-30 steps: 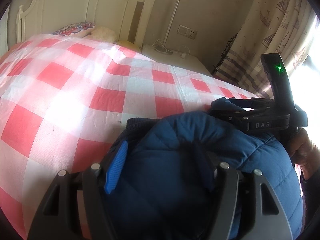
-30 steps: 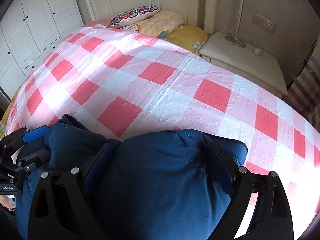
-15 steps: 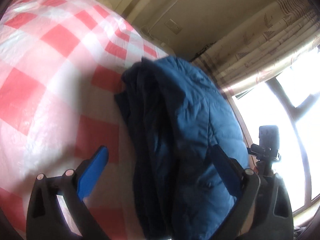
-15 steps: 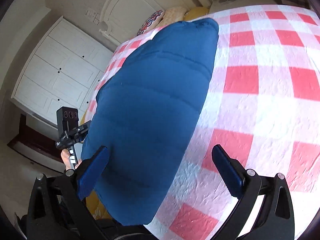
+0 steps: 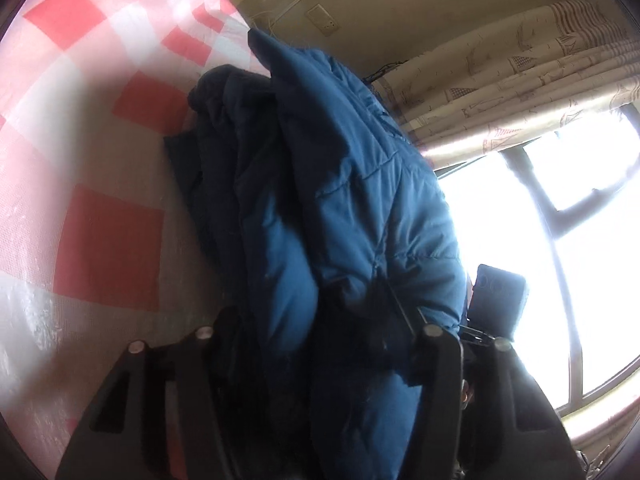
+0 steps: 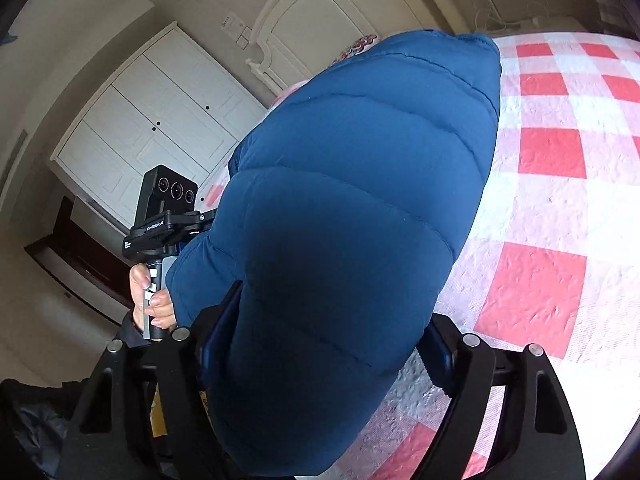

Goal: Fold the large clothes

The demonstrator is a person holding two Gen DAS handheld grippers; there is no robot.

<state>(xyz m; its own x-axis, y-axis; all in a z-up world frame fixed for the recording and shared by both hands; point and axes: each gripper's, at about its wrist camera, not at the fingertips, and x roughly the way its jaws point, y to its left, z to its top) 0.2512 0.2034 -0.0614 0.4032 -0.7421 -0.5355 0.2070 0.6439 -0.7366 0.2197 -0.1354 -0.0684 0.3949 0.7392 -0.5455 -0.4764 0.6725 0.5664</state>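
Observation:
A bulky blue padded jacket point(image 5: 340, 208) lies folded in a thick bundle on the red and white checked bed cover point(image 5: 108, 240). It fills the middle of the right wrist view point(image 6: 352, 216). My left gripper point(image 5: 320, 332) is shut on one end of the bundle, fabric bulging between its jaws. My right gripper point(image 6: 320, 336) is shut on the other end, its fingers pressed into the jacket's sides. The left gripper's body shows in the right wrist view point(image 6: 168, 220), held by a hand.
The checked bed cover point(image 6: 560, 208) stretches to the right. A white wardrobe point(image 6: 152, 120) and white headboard point(image 6: 340, 12) stand behind. Curtains point(image 5: 520, 68) and a bright window point(image 5: 560, 240) are on the other side.
Both grippers were open around the jacket half a second ago and have closed onto its two ends. Both cameras have moved closer to the bundle.

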